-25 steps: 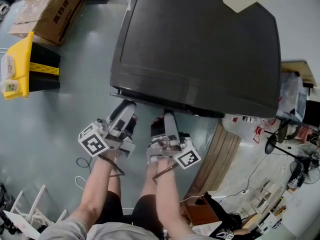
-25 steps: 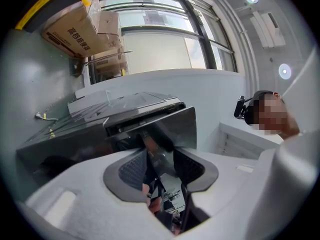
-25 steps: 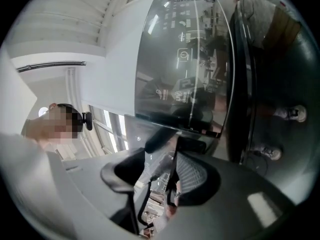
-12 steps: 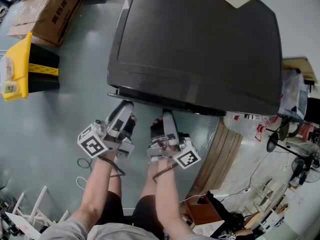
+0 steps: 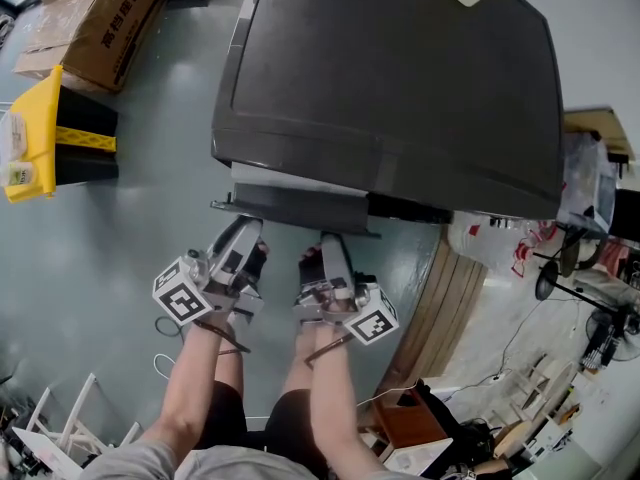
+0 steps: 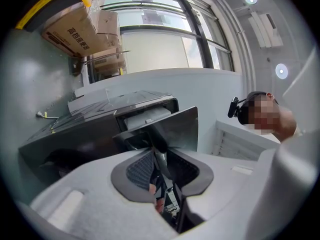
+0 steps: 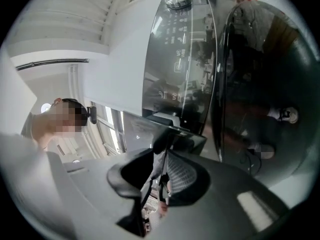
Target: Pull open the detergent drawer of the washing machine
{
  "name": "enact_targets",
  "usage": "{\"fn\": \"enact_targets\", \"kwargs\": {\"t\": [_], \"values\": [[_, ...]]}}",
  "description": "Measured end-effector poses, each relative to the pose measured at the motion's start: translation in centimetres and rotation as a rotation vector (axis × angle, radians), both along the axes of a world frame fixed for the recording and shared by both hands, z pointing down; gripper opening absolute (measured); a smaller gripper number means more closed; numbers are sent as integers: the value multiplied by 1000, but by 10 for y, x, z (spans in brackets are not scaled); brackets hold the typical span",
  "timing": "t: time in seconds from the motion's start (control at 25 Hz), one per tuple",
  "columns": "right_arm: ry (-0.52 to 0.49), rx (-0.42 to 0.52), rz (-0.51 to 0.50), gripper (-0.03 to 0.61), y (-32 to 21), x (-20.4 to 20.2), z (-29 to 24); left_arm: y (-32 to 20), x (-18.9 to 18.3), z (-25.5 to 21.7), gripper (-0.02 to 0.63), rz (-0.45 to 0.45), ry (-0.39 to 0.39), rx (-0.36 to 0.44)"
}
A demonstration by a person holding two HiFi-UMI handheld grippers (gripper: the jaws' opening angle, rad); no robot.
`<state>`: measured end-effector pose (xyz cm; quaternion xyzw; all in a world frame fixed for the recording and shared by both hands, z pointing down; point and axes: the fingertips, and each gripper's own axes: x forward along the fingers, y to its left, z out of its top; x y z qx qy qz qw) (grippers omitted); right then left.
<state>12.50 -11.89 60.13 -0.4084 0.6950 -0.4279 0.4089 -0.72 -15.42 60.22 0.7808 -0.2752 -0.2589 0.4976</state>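
The dark washing machine fills the top of the head view. Its detergent drawer sticks out of the front at the left, with the white tray showing behind the dark front panel. My left gripper holds the panel's lower edge near its left end, and its jaws are closing with the panel edge pinched between the pads. My right gripper grips the same edge further right, jaws also closing on it. The round glass door lies to the right of the drawer.
A yellow floor sign and cardboard boxes stand on the grey floor at the left. Wooden boards lean beside the machine at the right, with clutter beyond. A white rack and a loose cable lie near my left arm.
The drawer has slid out of the machine's front towards me. Both grippers have drawn back with it, keeping their hold on the front panel.
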Motion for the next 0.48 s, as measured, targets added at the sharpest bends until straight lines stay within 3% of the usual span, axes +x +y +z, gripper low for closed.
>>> {"fn": "enact_targets", "kwargs": {"t": [0.48], "values": [[-8,5,-5,87,47,-10,0,46,-10,-1,83,-2,1,-12]]}}
